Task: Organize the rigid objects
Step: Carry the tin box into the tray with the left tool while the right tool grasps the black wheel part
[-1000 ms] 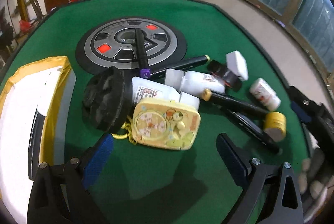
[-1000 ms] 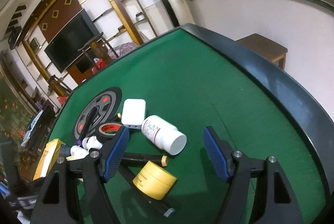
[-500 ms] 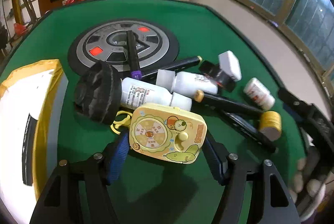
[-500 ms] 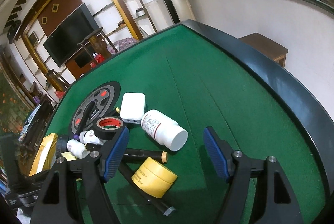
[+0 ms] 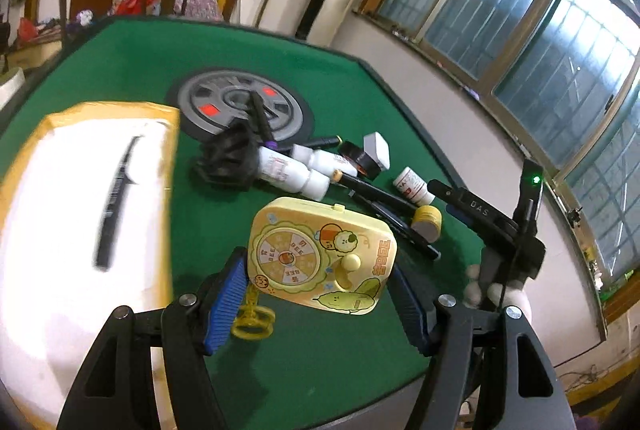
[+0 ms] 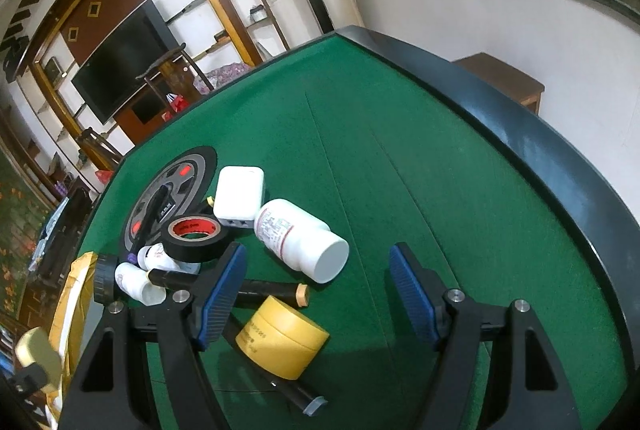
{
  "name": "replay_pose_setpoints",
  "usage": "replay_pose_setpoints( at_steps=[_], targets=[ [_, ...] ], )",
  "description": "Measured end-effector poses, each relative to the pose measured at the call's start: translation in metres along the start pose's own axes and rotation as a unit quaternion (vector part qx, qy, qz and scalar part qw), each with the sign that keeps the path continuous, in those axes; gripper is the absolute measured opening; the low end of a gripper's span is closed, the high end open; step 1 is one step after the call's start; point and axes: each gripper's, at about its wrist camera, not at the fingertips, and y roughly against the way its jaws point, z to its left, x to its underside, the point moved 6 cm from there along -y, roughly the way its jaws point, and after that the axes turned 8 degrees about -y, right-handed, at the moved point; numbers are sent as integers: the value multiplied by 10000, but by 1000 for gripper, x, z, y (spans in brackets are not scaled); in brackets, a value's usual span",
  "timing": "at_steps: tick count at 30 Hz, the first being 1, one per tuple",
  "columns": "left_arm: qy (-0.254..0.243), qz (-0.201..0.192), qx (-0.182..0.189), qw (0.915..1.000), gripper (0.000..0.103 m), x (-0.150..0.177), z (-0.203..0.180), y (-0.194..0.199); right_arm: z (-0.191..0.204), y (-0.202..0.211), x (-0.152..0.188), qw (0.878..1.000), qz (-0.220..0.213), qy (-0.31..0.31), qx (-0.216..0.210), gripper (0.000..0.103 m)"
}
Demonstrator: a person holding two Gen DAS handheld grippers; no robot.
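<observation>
left wrist view: yellow toy case clamped above the felt

left wrist view showed the left gripper (image 5: 320, 294) closed on a pale yellow plastic toy case with cartoon stickers (image 5: 322, 256), its blue pads pressed to both short sides. the case sat raised off the green felt table (image 5: 160, 61), and a yellow ring charm (image 5: 253, 322) hung beneath it. just left lay a white tray with a yellow rim (image 5: 60, 213) holding a black pen-like stick (image 5: 114, 197), blurred. beyond the case lay the pile: a black ribbed disc (image 5: 228, 157), white pill bottles (image 5: 292, 173) and black marker pens (image 5: 376, 191), touching one another.

from the right wrist, the right gripper (image 6: 316, 294) hung with its fingers wide apart and nothing between them. beside its left finger sat a squat yellow jar (image 6: 282, 342), lying across a black pen. farther off lay a white pill bottle on its side (image 6: 302, 238), a black tape roll with a red core (image 6: 196, 236) and a white charger block (image 6: 239, 197). behind these lay a grey and black round panel with red squares (image 6: 176, 185).
</observation>
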Motion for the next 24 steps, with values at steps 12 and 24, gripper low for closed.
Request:
replay_pose_setpoints(
  at_steps=[12,24],
  targets=[
    [256,-607,-86,9978,71,4,45,53,128,10,34,9866,688,1043,-1053,73],
    [480,-987,-283,9936,71,7,94,78,253,-55,90,9535,1193,2687,-664,73]
  ],
)
